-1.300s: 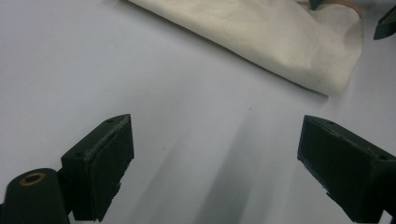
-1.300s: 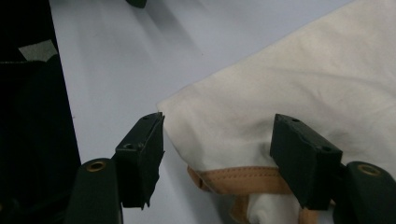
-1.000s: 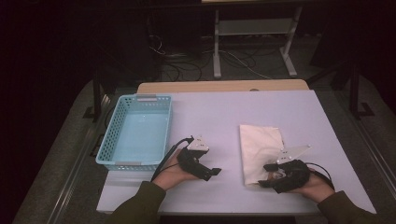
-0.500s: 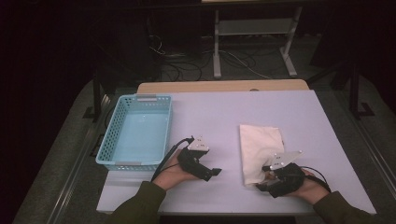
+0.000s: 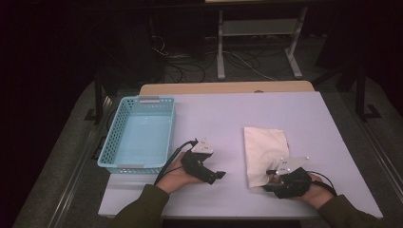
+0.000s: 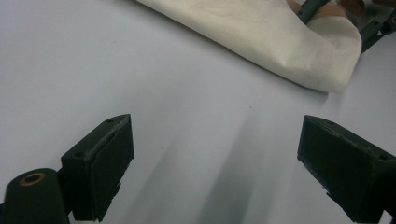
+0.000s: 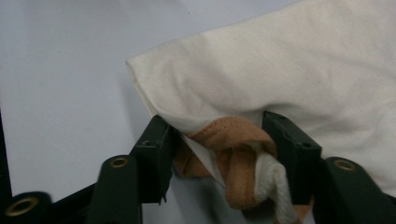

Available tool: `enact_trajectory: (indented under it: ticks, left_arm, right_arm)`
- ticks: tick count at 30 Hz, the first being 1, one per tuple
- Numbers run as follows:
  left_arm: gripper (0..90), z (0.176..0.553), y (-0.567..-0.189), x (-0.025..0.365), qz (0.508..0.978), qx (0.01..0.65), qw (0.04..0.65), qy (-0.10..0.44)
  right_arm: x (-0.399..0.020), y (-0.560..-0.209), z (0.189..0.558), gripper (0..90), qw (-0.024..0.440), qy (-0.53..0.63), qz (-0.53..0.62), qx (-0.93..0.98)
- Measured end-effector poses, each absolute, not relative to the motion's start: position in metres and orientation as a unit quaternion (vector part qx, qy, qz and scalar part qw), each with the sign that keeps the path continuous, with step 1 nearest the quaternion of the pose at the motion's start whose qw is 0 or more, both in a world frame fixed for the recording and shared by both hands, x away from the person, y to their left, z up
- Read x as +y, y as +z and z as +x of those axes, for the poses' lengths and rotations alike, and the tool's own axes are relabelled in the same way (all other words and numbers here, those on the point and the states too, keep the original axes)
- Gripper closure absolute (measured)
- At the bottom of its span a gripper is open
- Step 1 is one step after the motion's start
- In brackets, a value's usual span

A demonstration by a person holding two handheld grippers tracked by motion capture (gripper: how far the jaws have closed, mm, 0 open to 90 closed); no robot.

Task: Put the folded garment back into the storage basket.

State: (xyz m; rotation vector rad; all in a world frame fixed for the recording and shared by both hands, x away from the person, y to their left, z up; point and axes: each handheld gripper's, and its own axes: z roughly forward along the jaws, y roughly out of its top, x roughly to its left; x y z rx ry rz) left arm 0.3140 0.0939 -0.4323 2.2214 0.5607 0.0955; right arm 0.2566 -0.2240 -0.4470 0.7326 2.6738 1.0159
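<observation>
A cream cloth bag (image 5: 263, 147) lies flat on the right half of the pale table (image 5: 228, 114). My right gripper (image 5: 271, 180) is at the bag's near edge, and its jaws have just been closing. In the right gripper view the right gripper (image 7: 224, 149) pinches a bunch of cream cloth (image 7: 289, 70) with a tan strap (image 7: 233, 154) and a white cord between the pads. My left gripper (image 5: 216, 176) rests open on bare table left of the bag. From the left gripper view, the left gripper (image 6: 215, 172) has nothing between its pads, with the bag (image 6: 261, 32) farther off.
A light blue plastic basket (image 5: 107, 142) stands at the table's left side, beside the left hand. A wooden strip (image 5: 228, 88) borders the far edge. Cables and a metal stand (image 5: 256, 33) are on the dark floor beyond.
The right gripper's jaws have narrowed onto the bag's near edge, and the hand has shifted slightly toward the person. The left gripper has stayed put.
</observation>
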Motion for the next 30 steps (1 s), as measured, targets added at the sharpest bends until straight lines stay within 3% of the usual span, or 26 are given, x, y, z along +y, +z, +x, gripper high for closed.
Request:
enact_trajectory:
  ticks: [9, 13, 18, 30]
  left_arm:
    - [10.2, 0.315, -0.432, 0.090, 0.884, 0.224, 0.409, 0.039]
    - [10.9, 0.317, -0.431, 0.086, 0.882, 0.226, 0.412, 0.041]
    - [12.6, 0.323, -0.425, 0.079, 0.877, 0.231, 0.419, 0.049]
    - [13.0, 0.351, -0.418, 0.050, 0.879, 0.234, 0.412, 0.056]
  right_arm:
    - [-0.228, -0.446, 0.262, 70.6, 0.097, 0.347, 0.258, 0.897]
    - [-0.229, -0.445, 0.265, 76.6, 0.086, 0.349, 0.262, 0.896]
    - [-0.232, -0.445, 0.272, 77.9, 0.055, 0.360, 0.279, 0.889]
    - [-0.232, -0.444, 0.273, 77.3, 0.052, 0.355, 0.276, 0.892]
